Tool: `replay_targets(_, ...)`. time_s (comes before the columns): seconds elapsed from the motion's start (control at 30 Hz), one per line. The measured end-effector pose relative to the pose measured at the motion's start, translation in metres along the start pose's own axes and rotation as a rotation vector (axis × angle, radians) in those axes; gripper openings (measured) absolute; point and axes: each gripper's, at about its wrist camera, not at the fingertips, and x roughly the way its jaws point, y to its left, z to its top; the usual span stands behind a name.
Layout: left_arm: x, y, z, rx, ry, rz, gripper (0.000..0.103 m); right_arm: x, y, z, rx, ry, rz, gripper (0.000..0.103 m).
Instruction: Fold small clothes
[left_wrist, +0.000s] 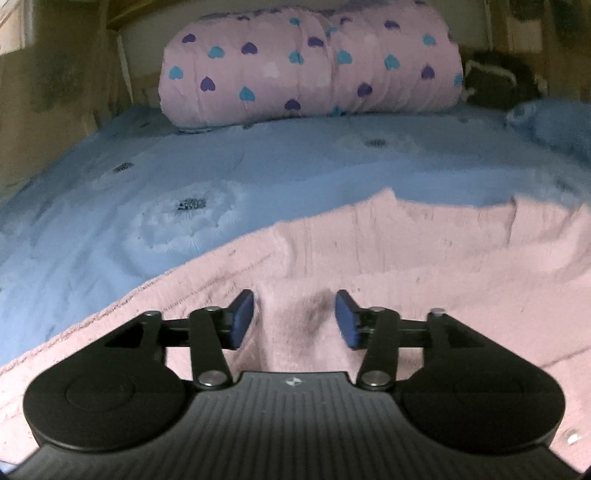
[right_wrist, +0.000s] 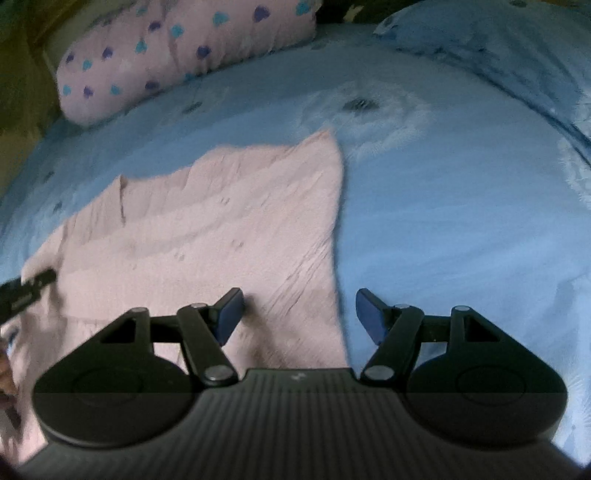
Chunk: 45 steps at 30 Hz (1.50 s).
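Pink garment (left_wrist: 424, 266), 1, flat on blue bedsheet (left_wrist: 110, 229), 2 grippers, left gripper (left_wrist: 294, 317) and right gripper (right_wrist: 299, 315), jaws apart

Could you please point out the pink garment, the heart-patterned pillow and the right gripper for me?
pink garment (right_wrist: 229, 229): right wrist view, on its flat middle.
heart-patterned pillow (left_wrist: 306, 66): left wrist view, on its front face.
right gripper (right_wrist: 299, 314): right wrist view, midway between its open fingertips.
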Motion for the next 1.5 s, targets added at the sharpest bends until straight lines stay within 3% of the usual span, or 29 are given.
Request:
replay_targets(0.13,-0.012,0.013,0.010,-0.057,-0.041,-0.022,0.071,0.002,-0.012,0.009,0.062,-0.047,-0.018,0.069)
replay_targets(0.27,-0.014,0.019,0.016,-0.089,-0.050,-0.065,0.073,0.010,-0.017,0.019,0.087,-0.098,-0.018,0.069)
replay_targets(0.53,0.019,0.035,0.008,-0.260,0.069,-0.109,0.071,0.041,-0.017,0.029,0.080,-0.108,0.068,0.070)
replay_targets(0.6,0.027,0.034,0.004,-0.278,0.102,-0.119,0.066,0.049,-0.016,0.034,0.072,-0.125,0.091,0.070)
replay_targets(0.63,0.029,0.032,0.002,-0.270,0.108,-0.117,0.064,0.052,-0.017,0.037,0.074,-0.131,0.102,0.070)
replay_targets(0.7,0.028,0.022,0.002,-0.206,0.096,-0.102,0.049,0.060,-0.018,0.041,0.092,-0.139,0.133,0.069)
replay_targets(0.73,0.027,0.017,0.002,-0.170,0.088,-0.111,0.040,0.063,-0.018,0.043,0.100,-0.141,0.154,0.059)
replay_targets(0.77,0.025,0.011,0.004,-0.134,0.078,-0.117,0.032,0.065,-0.019,0.044,0.101,-0.139,0.167,0.034)
replay_targets(0.8,0.023,0.007,0.005,-0.103,0.067,-0.117,0.031,0.068,-0.018,0.045,0.093,-0.134,0.173,0.018)
replay_targets(0.9,0.028,-0.007,0.010,0.006,0.054,-0.059,0.031,0.059,-0.020,0.047,0.107,-0.212,0.147,0.014)
replay_targets(0.97,0.037,-0.017,0.008,0.080,0.063,-0.027,0.032,0.053,-0.019,0.048,0.074,-0.254,0.068,0.013)
replay_targets(1.07,0.039,-0.029,0.001,0.177,0.033,0.014,0.033,0.067,-0.021,0.045,0.037,-0.210,0.019,0.016)
replay_targets(1.1,0.038,-0.031,0.001,0.196,0.029,0.020,0.035,0.070,-0.025,0.042,0.050,-0.203,0.033,0.017)
replay_targets(1.17,0.034,-0.029,0.004,0.202,0.035,0.030,0.052,0.069,-0.026,0.044,0.056,-0.201,0.031,0.021)
replay_targets(1.27,0.020,-0.017,0.015,0.156,0.028,0.028,0.068,0.060,-0.019,0.048,0.050,-0.180,0.002,0.032)
replay_targets(1.4,-0.008,0.001,0.033,0.082,0.004,-0.014,0.081,0.035,-0.003,0.049,-0.024,-0.165,-0.044,0.032)
replay_targets(1.47,-0.017,0.004,0.040,0.047,0.031,-0.046,0.094,0.021,0.004,0.045,-0.062,-0.155,-0.047,0.032)
replay_targets(1.5,-0.020,0.004,0.043,0.032,0.048,-0.066,0.095,0.014,0.006,0.042,-0.081,-0.139,-0.032,0.032)
